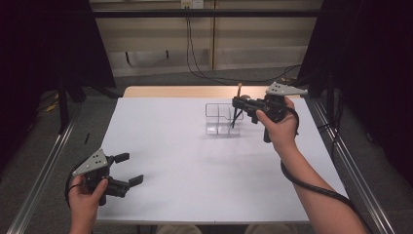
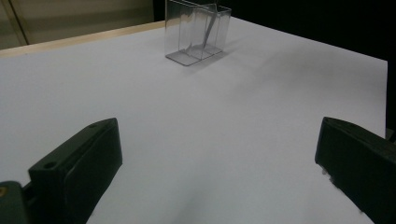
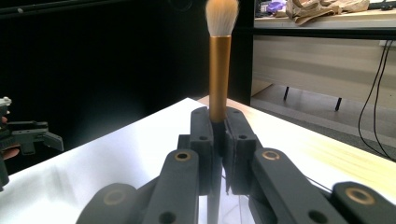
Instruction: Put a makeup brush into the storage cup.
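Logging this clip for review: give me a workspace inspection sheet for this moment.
Surface: white table, wooden strip along far edge.
Job's things: brush, upright, bristles up, lower end inside clear organizer near the far edge.
Clutter: nothing seen.
Grippers: right gripper shut on brush handle; left gripper open, near front left corner, holding nothing.
Cables: gripper cable along right forearm; black wires on floor beyond table.
Surroundings: dark curtains both sides, metal rails, pale wall panels behind.
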`<state>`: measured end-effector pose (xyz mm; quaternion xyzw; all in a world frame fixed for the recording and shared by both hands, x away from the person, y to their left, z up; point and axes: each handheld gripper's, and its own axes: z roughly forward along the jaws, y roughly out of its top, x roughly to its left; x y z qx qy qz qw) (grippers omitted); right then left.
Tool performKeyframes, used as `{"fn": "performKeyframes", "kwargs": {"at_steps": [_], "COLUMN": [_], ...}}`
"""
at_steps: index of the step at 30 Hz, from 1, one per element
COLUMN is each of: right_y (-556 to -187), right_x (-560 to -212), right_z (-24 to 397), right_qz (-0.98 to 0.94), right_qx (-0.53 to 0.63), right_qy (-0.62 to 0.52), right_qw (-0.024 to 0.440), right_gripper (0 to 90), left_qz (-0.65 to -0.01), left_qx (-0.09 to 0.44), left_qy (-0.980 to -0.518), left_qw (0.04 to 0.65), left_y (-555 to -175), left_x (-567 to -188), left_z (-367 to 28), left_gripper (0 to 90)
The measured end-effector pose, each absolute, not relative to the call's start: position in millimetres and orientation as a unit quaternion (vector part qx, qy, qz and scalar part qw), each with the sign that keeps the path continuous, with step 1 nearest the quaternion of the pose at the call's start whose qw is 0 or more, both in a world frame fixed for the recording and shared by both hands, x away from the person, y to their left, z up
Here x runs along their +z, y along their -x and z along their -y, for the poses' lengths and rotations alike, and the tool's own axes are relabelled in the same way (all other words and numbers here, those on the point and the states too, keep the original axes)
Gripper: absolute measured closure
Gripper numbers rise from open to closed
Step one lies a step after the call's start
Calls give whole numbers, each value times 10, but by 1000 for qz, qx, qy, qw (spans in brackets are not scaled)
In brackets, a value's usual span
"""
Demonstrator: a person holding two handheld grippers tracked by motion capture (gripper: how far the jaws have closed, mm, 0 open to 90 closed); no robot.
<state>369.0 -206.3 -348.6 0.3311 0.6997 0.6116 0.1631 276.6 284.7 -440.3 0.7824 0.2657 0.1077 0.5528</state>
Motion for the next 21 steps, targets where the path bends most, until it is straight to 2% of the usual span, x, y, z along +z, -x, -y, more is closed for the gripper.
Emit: {"fn": "performKeyframes", "kwargs": {"at_steps": [21], "right_y": [-3907], "right_x": [-3457], "right_z": [2070], "right_qz": [-696], "right_qx": [596], "right_qy": [-354], "right_qw": [186], "right_gripper": [839], "left_qz": [-264], "left_qx": [109], "left_qy": [-782], "left_qw": [554], "left_y": [-2760], "left_x": [-4399], "left_z": [-2855], "left_gripper": [8]}}
